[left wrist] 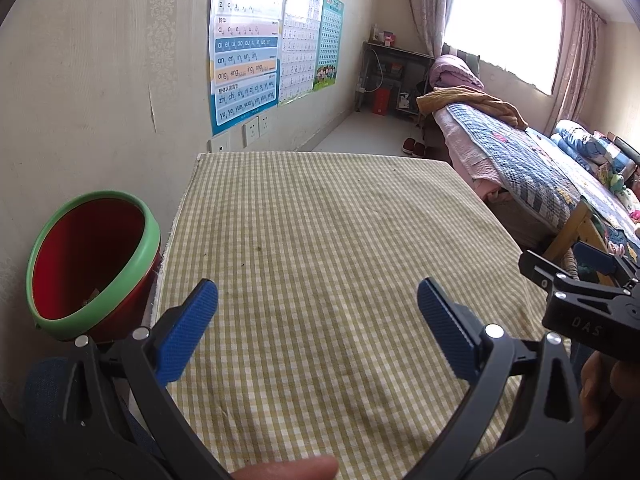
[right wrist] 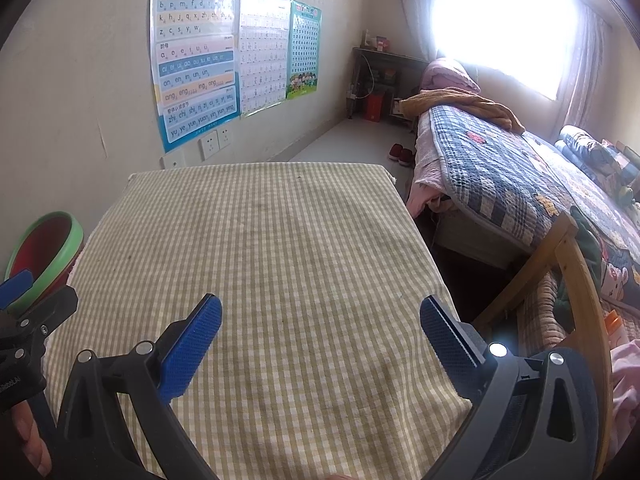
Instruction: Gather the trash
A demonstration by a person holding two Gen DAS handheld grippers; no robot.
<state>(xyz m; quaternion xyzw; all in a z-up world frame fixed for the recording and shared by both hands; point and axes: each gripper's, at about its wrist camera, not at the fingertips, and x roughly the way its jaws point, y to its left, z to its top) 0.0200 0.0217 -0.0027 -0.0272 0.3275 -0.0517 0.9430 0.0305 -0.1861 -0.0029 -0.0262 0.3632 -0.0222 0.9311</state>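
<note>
A red trash bin with a green rim (left wrist: 94, 264) stands left of the table against the wall; a few small scraps lie at its bottom. It also shows in the right wrist view (right wrist: 48, 252). My left gripper (left wrist: 318, 300) is open and empty over the near part of the green-checked tablecloth (left wrist: 320, 232). My right gripper (right wrist: 320, 316) is open and empty over the same cloth (right wrist: 272, 240). I see no trash on the cloth. The right gripper's body shows at the right edge of the left wrist view (left wrist: 588, 300).
A bed with a patchwork quilt (right wrist: 500, 176) stands right of the table, with a wooden frame piece (right wrist: 576, 272) close by. Posters (left wrist: 248, 52) and sockets hang on the wall behind. A shelf (left wrist: 392, 76) and red slippers (left wrist: 414, 147) are at the far end.
</note>
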